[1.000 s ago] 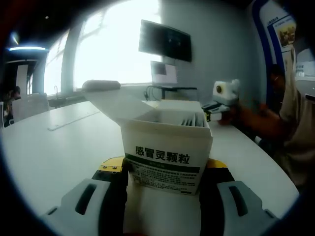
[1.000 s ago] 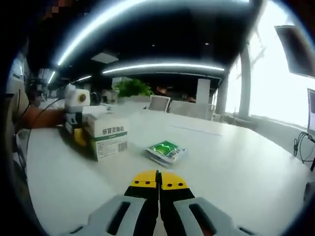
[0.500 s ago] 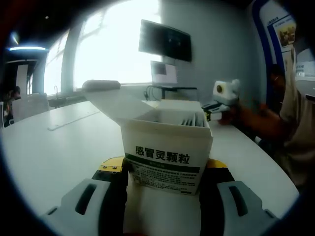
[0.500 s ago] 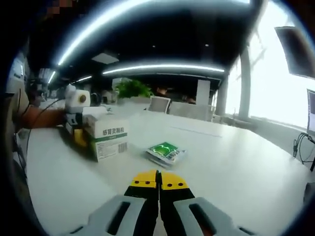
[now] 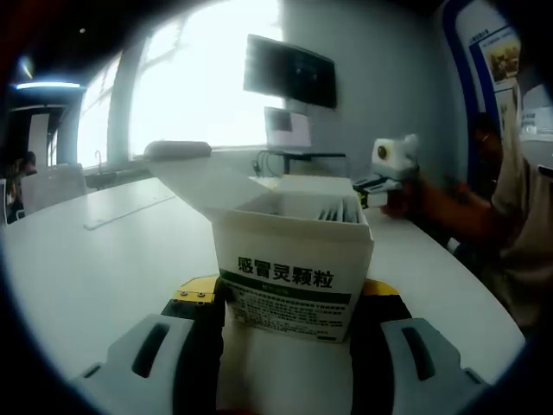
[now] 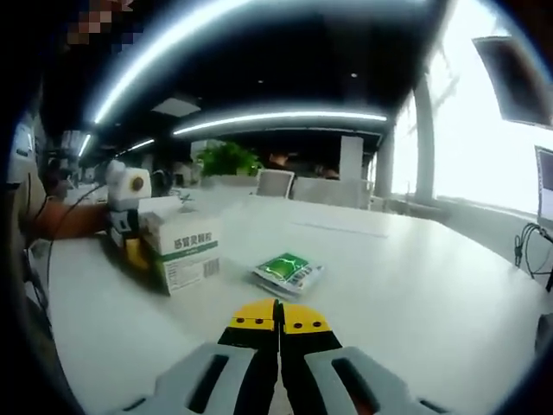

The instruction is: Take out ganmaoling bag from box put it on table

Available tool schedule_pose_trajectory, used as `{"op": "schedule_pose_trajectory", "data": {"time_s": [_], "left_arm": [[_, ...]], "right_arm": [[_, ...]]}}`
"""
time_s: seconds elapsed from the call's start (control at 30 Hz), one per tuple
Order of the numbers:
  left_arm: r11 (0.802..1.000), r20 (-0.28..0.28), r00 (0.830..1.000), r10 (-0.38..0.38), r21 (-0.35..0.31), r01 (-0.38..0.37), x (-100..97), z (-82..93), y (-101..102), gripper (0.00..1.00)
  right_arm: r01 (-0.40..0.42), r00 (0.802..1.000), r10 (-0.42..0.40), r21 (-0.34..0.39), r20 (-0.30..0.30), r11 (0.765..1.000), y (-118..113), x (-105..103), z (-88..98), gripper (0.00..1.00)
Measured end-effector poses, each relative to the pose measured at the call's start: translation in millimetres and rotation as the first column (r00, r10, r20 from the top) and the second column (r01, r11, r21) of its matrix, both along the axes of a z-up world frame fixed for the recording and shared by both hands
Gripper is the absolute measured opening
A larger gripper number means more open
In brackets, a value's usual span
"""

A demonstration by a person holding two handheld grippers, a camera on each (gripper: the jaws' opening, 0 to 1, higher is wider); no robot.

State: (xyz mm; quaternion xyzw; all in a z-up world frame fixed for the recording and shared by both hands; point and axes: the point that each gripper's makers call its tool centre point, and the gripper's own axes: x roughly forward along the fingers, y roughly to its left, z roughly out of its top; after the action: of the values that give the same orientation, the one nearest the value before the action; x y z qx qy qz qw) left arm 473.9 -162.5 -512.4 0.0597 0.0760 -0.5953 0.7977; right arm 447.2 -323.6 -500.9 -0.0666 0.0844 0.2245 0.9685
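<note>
We clamp the left hand-held gripper (image 5: 285,316) around the white ganmaoling box (image 5: 289,264), its flap open on the bench (image 5: 78,268). Our right hand-held gripper (image 6: 278,318) hovers shut and empty, well apart from it. Sachets (image 5: 335,213) stand on edge inside the box; a small green stack (image 6: 288,271) lies beside the box. We judge each bag light, thin, slippery: pinch its top edge.

White cardboard medicine box (image 5: 292,275) with green band and dark lettering, green-and-white foil sachets (image 6: 289,271), plain white surface (image 6: 415,294), grey grippers with yellow-and-black jaws, black wall monitor (image 5: 289,71)
</note>
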Motion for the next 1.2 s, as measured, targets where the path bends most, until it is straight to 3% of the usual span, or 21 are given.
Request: {"op": "schedule_pose_trajectory", "data": {"time_s": [0.13,0.3,0.47,0.8,1.2], "left_arm": [[1.0,0.0,1.0,0.0,0.0,0.0,-0.1,0.0,-0.1,0.5],[1.0,0.0,1.0,-0.001,0.0,0.001,-0.3,0.0,-0.2,0.5],[1.0,0.001,1.0,-0.001,-0.001,0.001,-0.1,-0.1,-0.2,0.5],[1.0,0.001,1.0,-0.001,-0.001,0.001,0.1,0.1,-0.6,0.5],[1.0,0.001,1.0,-0.001,-0.001,0.001,0.8,0.5,-1.0,0.5]], "right_arm": [[-0.02,1.0,0.02,0.001,-0.019,1.0,10.1,1.0,11.6,0.0],[-0.074,0.997,0.074,-0.018,0.015,0.997,32.1,0.6,39.8,0.0],[-0.112,0.993,0.113,-0.038,0.027,0.993,47.9,3.4,56.7,0.0],[-0.186,0.982,0.19,-0.122,0.019,0.975,79.5,5.0,77.5,0.0],[-0.343,0.939,0.336,-0.27,-0.073,0.9,120.1,5.4,78.3,0.01]]}}
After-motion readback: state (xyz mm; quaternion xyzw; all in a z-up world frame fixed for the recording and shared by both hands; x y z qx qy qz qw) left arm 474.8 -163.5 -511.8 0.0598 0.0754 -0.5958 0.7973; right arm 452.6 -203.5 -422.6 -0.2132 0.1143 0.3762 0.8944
